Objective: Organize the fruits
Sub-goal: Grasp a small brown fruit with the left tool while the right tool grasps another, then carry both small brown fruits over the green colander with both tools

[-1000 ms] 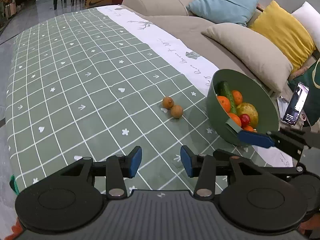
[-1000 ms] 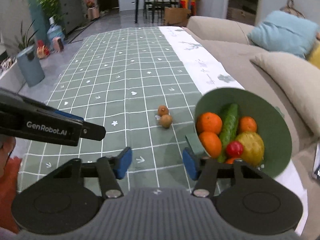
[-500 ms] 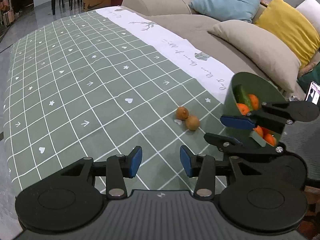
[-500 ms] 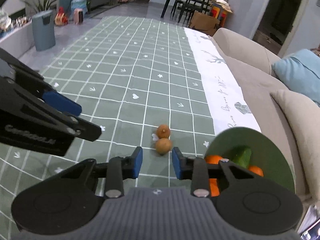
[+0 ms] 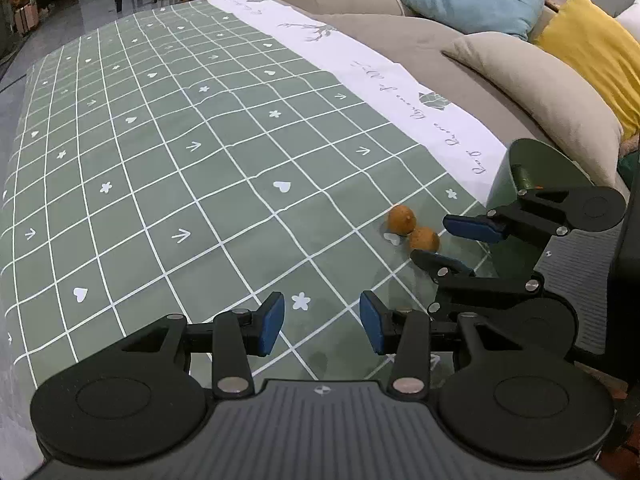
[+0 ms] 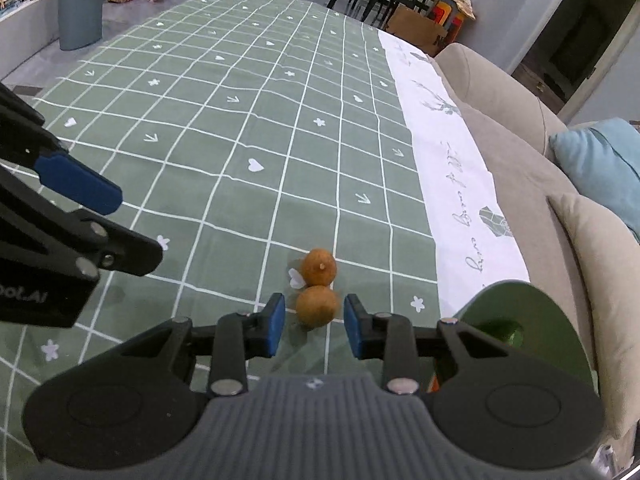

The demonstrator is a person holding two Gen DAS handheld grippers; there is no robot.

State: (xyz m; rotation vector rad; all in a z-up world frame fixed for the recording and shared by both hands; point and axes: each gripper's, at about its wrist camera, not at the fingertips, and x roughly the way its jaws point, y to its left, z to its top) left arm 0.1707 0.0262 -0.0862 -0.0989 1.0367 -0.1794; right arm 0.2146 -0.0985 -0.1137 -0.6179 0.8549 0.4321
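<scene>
Two small brown round fruits lie touching on the green checked tablecloth. The nearer fruit [image 6: 317, 305] sits between the open fingers of my right gripper [image 6: 314, 323], which straddles it low over the cloth without closing. The farther fruit [image 6: 319, 267] lies just beyond. In the left wrist view the two fruits [image 5: 424, 239] [image 5: 401, 214] lie ahead to the right, with my right gripper [image 5: 444, 240] at the nearer one. My left gripper [image 5: 322, 324] is open and empty above the cloth. The green bowl [image 6: 540, 312] with a cucumber stands to the right.
A beige sofa [image 5: 400, 32] with blue, beige and yellow cushions runs along the table's right side. A white strip [image 6: 452, 168] borders the cloth. A grey bin [image 6: 80, 12] stands on the floor far left; chairs and a cardboard box stand at the far end.
My right gripper has moved forward and down from the bowl to the two brown fruits; its fingers now flank the nearer one. My left gripper has shifted slightly and stayed open.
</scene>
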